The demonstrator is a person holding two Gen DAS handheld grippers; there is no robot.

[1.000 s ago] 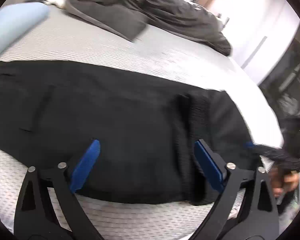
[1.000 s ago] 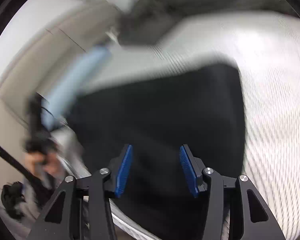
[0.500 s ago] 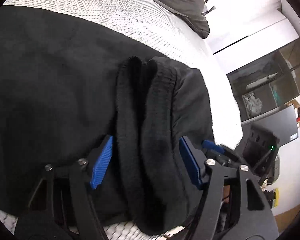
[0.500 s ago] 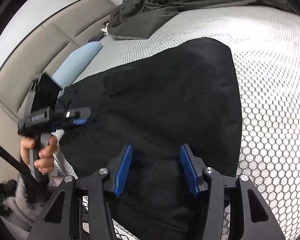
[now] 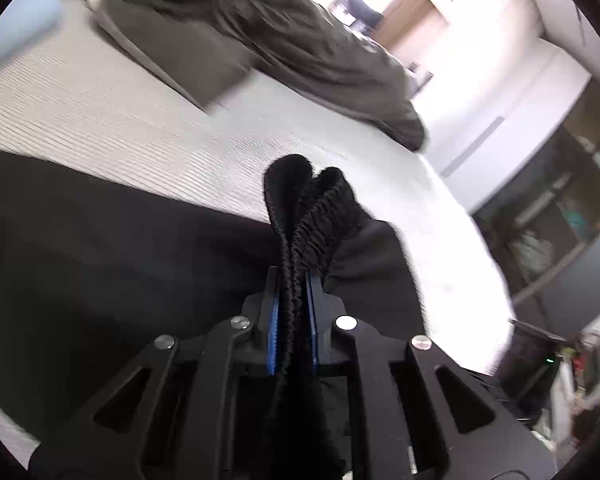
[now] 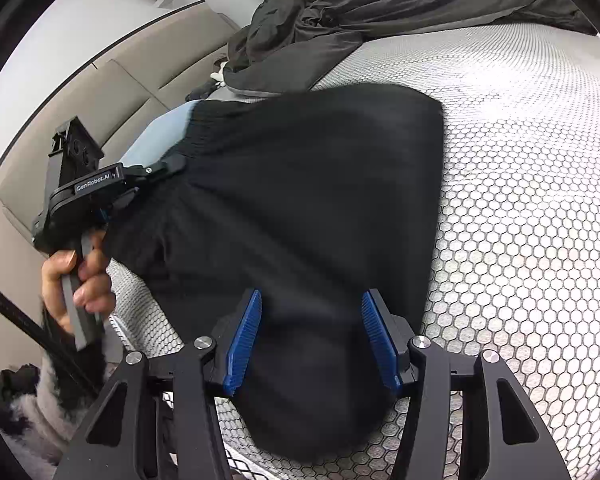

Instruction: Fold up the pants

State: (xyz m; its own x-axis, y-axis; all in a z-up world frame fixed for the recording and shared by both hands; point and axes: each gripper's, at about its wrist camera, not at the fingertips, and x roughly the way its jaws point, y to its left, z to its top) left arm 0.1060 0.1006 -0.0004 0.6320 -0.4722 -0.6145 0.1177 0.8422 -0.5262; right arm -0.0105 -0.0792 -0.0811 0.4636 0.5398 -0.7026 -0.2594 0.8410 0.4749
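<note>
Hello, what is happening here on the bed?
A person is folding black pants on a mattress, with a gripper in each hand. The left gripper is closing on the bunched elastic waistband. The right gripper is open, its fingers over the other end of the pants.

A white mattress [image 6: 532, 208] with a honeycomb-patterned cover filled most of both views. A rumpled dark grey blanket [image 5: 268, 36] lay heaped at its far side. A light blue pillow [image 5: 16, 32] sat near a beige padded headboard [image 6: 112, 80]. Beyond the bed, a dark shelving unit [image 5: 556, 200] stood against a white wall [image 5: 512, 92], its contents blurred.
</note>
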